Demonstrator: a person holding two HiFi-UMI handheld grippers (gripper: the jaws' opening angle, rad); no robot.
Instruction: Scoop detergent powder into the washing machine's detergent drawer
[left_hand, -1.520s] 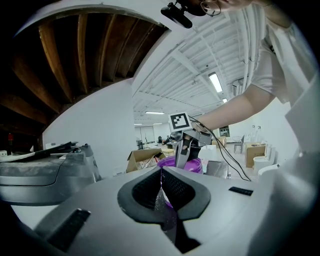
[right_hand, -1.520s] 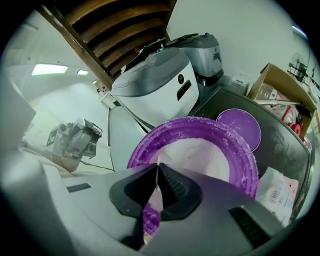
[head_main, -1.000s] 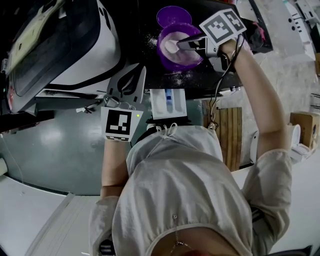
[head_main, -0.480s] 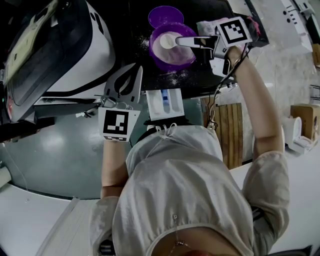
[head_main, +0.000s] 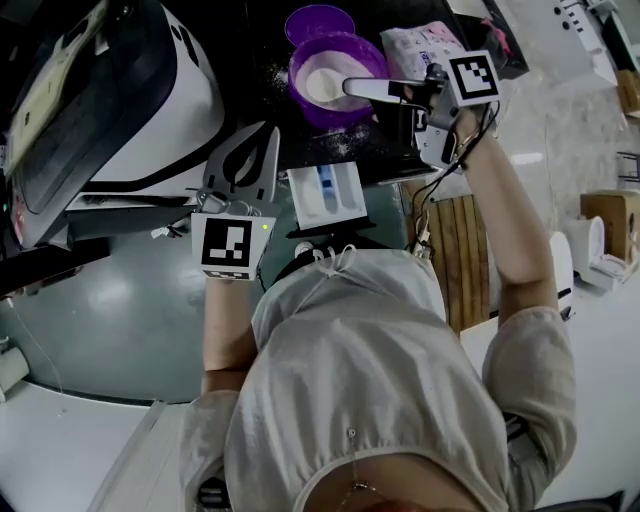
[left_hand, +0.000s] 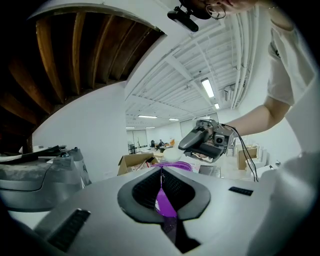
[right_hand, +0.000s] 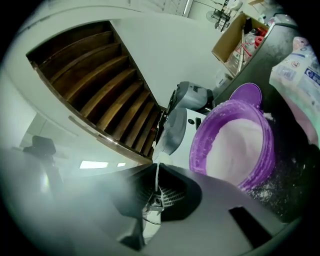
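The white scoop (left_hand: 173, 154) sits just above the purple bowl (head_main: 335, 80) of powder on the dark counter (head_main: 305, 145), its handle clamped in the right gripper (head_main: 352, 88). The open detergent drawer (head_main: 328, 195) juts out below the counter's near edge. Just beside it is the left gripper (head_main: 262, 140), jaws together and empty.

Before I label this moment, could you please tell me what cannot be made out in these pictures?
The scoop: whether it is loaded. The right gripper view shows only its thin edge, and in the head view the right gripper covers it.
The drawer: whether anything lies inside. It is too small in the head view.
The bag: its print. It is too small in the head view.
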